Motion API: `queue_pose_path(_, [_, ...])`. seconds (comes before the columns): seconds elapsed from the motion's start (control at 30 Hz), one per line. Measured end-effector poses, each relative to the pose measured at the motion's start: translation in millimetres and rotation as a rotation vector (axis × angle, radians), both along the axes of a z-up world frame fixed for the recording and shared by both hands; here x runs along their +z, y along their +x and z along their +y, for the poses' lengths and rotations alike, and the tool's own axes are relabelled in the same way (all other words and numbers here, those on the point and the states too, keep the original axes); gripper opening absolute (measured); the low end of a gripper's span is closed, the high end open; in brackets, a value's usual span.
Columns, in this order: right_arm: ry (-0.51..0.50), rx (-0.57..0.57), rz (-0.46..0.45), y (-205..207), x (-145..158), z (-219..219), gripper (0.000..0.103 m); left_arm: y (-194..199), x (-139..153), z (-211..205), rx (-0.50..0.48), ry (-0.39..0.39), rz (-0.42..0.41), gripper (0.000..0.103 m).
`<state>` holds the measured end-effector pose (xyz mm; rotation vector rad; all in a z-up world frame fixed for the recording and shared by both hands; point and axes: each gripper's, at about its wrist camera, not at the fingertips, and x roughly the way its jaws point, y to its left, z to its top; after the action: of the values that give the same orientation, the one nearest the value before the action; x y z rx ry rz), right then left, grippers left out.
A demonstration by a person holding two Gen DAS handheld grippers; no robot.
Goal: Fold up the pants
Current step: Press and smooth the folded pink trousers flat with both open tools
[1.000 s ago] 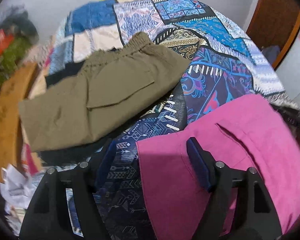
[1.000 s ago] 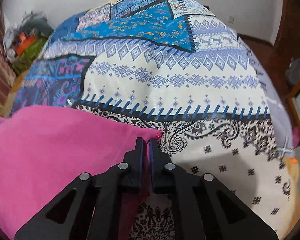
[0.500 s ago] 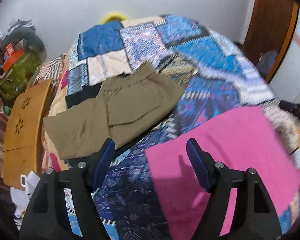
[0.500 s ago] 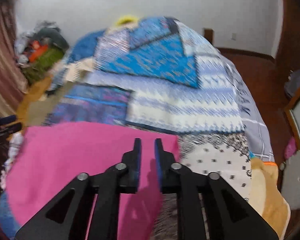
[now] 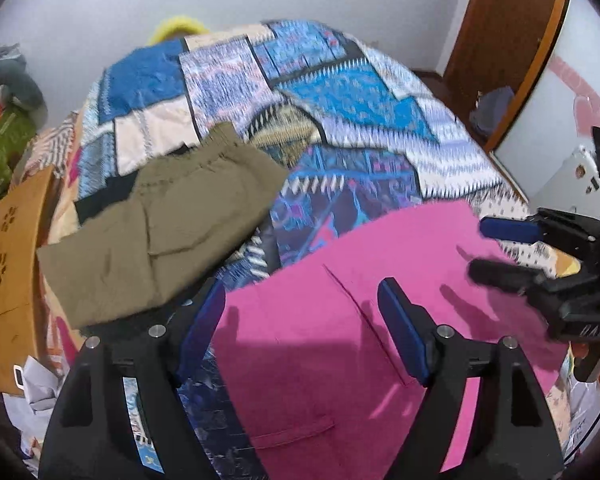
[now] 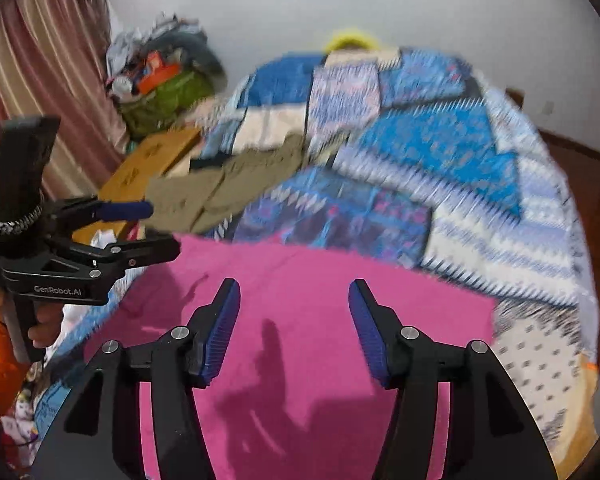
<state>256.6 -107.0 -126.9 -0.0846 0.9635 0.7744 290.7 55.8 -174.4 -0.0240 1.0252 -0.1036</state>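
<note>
Both hand-held grippers spread apart over pink pants, touching nothing; bedspread beyond

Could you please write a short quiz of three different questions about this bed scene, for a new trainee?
1. True or false: the right gripper is shut on the pink pants.
2. Multiple choice: the olive pants lie on (A) the patchwork bedspread, (B) the floor, (C) the wooden door.
3. Fill in: the fingers of the left gripper are spread apart, so it is ____.

Key
1. False: its fingers stand apart above the cloth, holding nothing.
2. A.
3. Open.
</note>
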Motion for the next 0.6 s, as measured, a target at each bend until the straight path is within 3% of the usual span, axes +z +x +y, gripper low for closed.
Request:
queue_pose_path(0.13, [-0.123,0.068,0.072,0.7,-37.1,18.7,0.053,5.0,-33.5,-8.0,-0.029,0.015,0.1,0.079])
queue_pose_path(0.23, [-0.149,0.086,0.047,-2.9,-41.6,16.0,0.059,-2.5,-39.3,-9.4,-0.022,0.041,0.067,0.087])
queue_pose_path(0.6, [-0.138,0.032,0.061,-29.1,-40.9,-22.4,0.062,-35.7,-32.5,-9.1,-0.025,0.126,0.02,0.087])
